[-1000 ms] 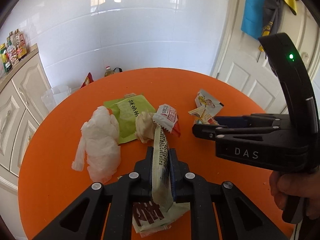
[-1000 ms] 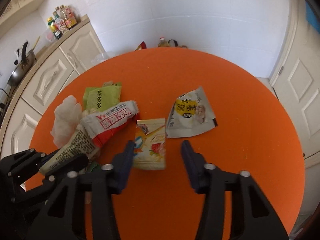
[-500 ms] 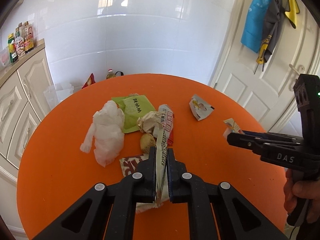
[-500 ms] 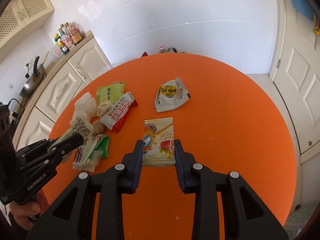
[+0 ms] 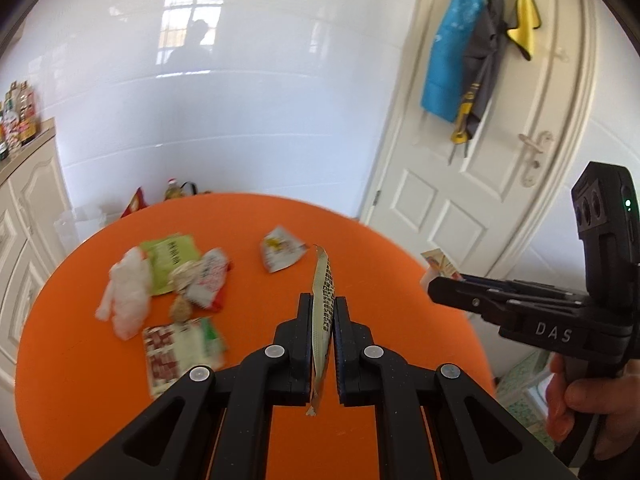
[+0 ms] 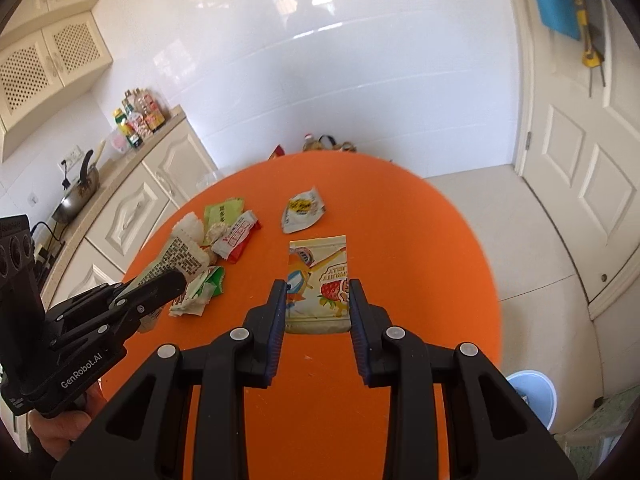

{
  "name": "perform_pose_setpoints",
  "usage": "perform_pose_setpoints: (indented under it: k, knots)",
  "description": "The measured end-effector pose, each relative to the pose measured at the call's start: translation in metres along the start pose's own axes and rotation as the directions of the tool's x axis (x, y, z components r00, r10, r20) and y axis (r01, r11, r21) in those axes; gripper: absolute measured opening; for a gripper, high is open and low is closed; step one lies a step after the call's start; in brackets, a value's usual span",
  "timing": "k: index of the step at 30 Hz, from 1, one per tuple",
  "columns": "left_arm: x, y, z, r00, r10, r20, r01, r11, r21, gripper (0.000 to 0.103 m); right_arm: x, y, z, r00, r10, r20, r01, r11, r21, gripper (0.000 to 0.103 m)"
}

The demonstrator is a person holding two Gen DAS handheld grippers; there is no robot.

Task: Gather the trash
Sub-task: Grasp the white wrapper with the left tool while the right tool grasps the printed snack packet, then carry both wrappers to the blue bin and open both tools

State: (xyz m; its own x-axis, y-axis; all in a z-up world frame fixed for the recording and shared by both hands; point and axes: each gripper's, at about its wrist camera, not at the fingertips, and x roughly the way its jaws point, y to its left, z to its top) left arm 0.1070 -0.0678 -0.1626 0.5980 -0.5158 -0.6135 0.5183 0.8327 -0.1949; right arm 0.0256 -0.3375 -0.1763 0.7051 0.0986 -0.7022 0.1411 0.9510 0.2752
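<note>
Both grippers lifted; flat crinkled wrapper [image 5: 323, 312] pinched edgewise

1. Left gripper [image 5: 322, 312]: matte black plastic fingers, round silver screws at the linkage joints, white "GenRobot.AI" lettering along its body.
2. Right gripper [image 6: 316, 300]: black, blue ribbed pads [image 6: 277, 322], white "DAS" marking, green indicator light.
3. Bare-skinned right hand [image 5: 580, 404].

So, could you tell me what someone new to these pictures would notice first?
Probably the round orange table, bright against the white kitchen, with a heap of wrappers on its left side. Next, each tool holds a piece: the left gripper pinches a long thin wrapper, and the right gripper grips a strawberry snack packet by its side edges.
</note>
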Motion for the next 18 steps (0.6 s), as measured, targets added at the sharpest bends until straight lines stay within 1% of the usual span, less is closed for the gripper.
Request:
perform_pose_setpoints:
  k: [5, 7, 10, 11, 15, 18]
  knots:
    - [-0.002, -0.040, 0.012, 0.997, -0.075, 0.026, 0.073, 0.996, 0.054, 0.005, -0.051, -0.029, -0.006, 0.996, -0.038, 0.077, 0.034, 0.998, 0.048, 0.030]
    - [0.000, -0.057, 0.017, 0.994, -0.104, 0.030, 0.101, 0.992, 0.076, 0.005, -0.074, -0.044, -0.011, 0.992, -0.072, 0.107, 0.065, 0.996, 0.068, 0.030]
    - [0.005, -0.091, 0.023, 0.986, -0.165, 0.018, 0.162, 0.979, 0.122, 0.005, -0.111, -0.075, -0.021, 0.980, -0.138, 0.145, 0.122, 0.986, 0.114, 0.030]
    - [0.013, -0.104, 0.025, 0.984, -0.178, 0.010, 0.175, 0.975, 0.136, 0.005, -0.120, -0.083, -0.023, 0.976, -0.158, 0.152, 0.139, 0.982, 0.128, 0.030]
    - [0.035, -0.150, 0.025, 0.966, -0.255, -0.040, 0.258, 0.948, 0.189, 0.005, -0.162, -0.136, -0.045, 0.952, -0.256, 0.169, 0.214, 0.949, 0.230, 0.030]
    - [0.055, -0.186, 0.023, 0.946, -0.308, -0.101, 0.323, 0.920, 0.221, 0.005, -0.183, -0.175, -0.062, 0.935, -0.318, 0.159, 0.262, 0.918, 0.297, 0.030]
